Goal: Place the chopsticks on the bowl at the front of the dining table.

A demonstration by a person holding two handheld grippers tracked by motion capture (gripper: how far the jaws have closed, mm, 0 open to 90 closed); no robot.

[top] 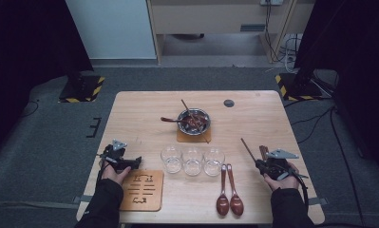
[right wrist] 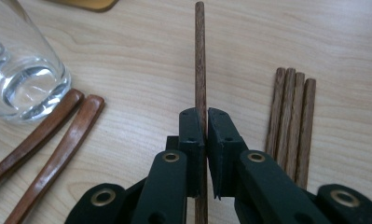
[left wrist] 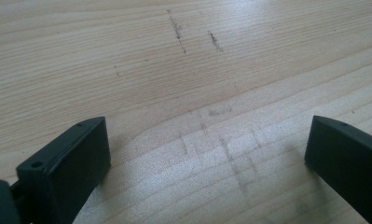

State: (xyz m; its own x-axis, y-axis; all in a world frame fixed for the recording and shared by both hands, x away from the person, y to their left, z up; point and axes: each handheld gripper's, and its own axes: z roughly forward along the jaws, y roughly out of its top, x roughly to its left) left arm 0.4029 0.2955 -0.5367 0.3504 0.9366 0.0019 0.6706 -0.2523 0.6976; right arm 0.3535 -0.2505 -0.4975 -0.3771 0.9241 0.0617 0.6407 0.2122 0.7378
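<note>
My right gripper (right wrist: 205,114) is shut on a single dark wooden chopstick (right wrist: 200,60), which runs straight out past the jaws just above the table. From above, that right gripper (top: 260,163) is near the table's right front, and the chopstick (top: 248,148) slants away toward the far left. Several more chopsticks (right wrist: 291,121) lie together on the wood just right of the jaws. My left gripper (left wrist: 207,135) is open over bare tabletop with nothing between its jaws. In the high view the left gripper (top: 130,162) rests at the left front.
A metal bowl (top: 194,121) holding chopsticks and a spoon sits mid-table on a coaster. Three clear glasses (top: 193,160) stand in a row in front of it. Two wooden spoons (top: 229,190) lie right of centre, and a carved wooden trivet (top: 142,190) lies at the front left.
</note>
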